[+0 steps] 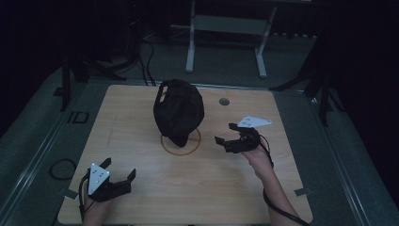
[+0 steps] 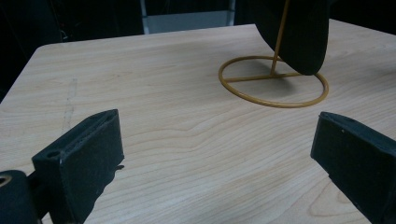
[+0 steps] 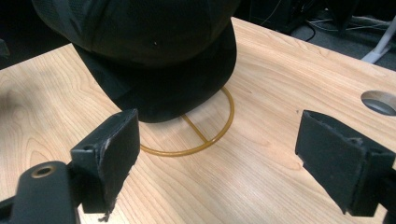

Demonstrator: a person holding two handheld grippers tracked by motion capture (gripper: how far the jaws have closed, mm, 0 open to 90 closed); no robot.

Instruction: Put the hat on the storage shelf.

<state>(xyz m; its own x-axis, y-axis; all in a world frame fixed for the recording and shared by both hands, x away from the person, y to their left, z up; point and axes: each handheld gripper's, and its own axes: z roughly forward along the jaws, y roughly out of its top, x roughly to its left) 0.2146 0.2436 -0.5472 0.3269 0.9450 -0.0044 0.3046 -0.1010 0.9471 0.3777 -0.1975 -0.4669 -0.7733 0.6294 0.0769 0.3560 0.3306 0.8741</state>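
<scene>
Black cap (image 1: 179,112) hangs on a gold stand (image 1: 180,141) – right gripper (image 1: 231,136) near it, left gripper (image 1: 119,173) back, both jaws spread, ready to lift

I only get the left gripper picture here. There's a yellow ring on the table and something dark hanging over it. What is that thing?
Observer: It is a black cap sitting on a thin yellow wire stand; the high view shows the whole cap.
Operator: Where is the other gripper?
Observer: The right gripper is just to the cap's right, jaws open, not touching it.
Operator: Is its peak facing anyone?
Observer: In the right gripper view the brim hangs down over the ring, toward that gripper.
Operator: Anything else on the table?
Observer: A small round hole in the tabletop beyond the right gripper.
</scene>
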